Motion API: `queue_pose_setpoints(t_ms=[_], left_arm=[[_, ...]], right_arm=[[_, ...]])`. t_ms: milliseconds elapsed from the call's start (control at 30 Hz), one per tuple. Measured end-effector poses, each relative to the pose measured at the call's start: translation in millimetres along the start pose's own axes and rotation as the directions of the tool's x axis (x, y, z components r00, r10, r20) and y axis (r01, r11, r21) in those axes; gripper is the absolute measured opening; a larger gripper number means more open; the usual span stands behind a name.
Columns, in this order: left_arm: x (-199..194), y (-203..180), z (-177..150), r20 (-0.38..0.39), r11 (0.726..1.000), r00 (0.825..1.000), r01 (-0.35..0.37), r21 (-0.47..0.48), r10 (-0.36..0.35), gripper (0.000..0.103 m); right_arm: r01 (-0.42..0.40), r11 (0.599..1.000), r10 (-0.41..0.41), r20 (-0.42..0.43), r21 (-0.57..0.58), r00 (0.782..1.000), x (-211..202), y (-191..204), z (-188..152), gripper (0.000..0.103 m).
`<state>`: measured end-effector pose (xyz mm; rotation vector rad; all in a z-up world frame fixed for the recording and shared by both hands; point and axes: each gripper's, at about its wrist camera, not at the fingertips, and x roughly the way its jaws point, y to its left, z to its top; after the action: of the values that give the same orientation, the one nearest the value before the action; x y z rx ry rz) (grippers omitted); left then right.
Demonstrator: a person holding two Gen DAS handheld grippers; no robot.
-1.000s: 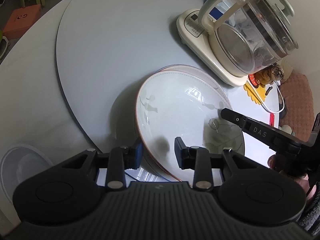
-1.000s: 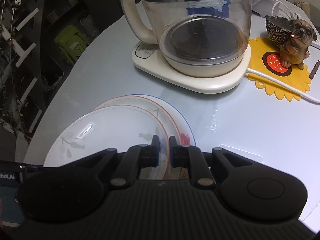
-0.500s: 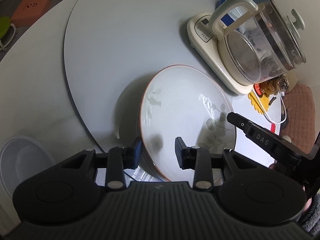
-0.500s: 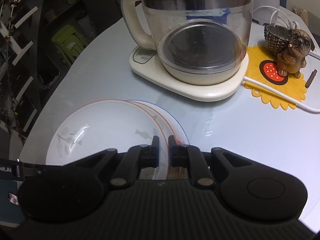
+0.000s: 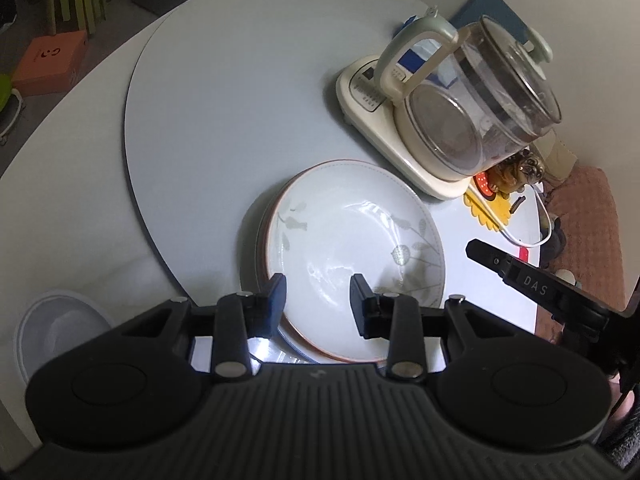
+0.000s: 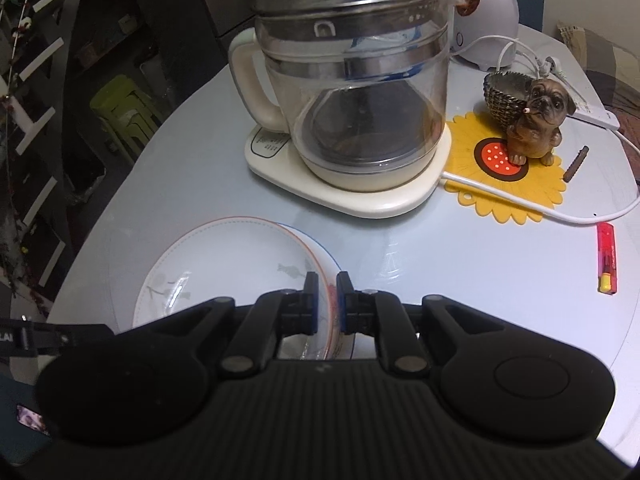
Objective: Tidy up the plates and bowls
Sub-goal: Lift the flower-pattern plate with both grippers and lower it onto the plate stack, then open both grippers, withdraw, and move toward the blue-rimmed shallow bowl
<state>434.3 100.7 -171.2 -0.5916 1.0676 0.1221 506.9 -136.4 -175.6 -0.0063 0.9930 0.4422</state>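
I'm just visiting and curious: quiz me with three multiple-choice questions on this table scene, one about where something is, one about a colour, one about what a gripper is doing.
1. Where does the dog figurine stand?
A. on the yellow flower mat
B. inside the glass kettle
C. on the top plate

2. What colour is the top plate's rim line?
A. green
B. orange-brown
C. black

3. How is the right gripper set?
A. wide open above the kettle
B. holding the red lighter
C. fingers closed on the top plate's rim

Answers:
1. A, its paws rest on the yellow mat beside the kettle base.
2. B, a thin orange-brown line circles the white plate.
3. C, the right wrist view shows the plate's edge pinched between the two fingers.
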Motion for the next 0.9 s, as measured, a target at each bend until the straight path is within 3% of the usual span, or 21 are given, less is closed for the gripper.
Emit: queue_pose_setpoints(t_ms=[300, 533, 900], left_arm=[[-48, -36, -20, 0.105, 0.999, 0.994, 0.008, 0.041, -0.013, 0.039], [-74, -57, -46, 0.135, 0.993, 0.991, -0.019, 0.114, 0.004, 0.039], [-126, -83, -89, 0.231, 0.989, 0.973, -0.046, 0.143, 0.012, 0.039]], right_arm=[[-0.035, 0.999, 0.033, 0.059, 0.017, 0.998, -63, 2, -12, 0.012], [-0.068, 0.998, 0.067, 0.104, 0.015, 0.992, -105, 1, -21, 0.012], [-0.113, 0.993, 0.108, 0.167, 0.017, 0.98, -162, -9, -38, 0.012]])
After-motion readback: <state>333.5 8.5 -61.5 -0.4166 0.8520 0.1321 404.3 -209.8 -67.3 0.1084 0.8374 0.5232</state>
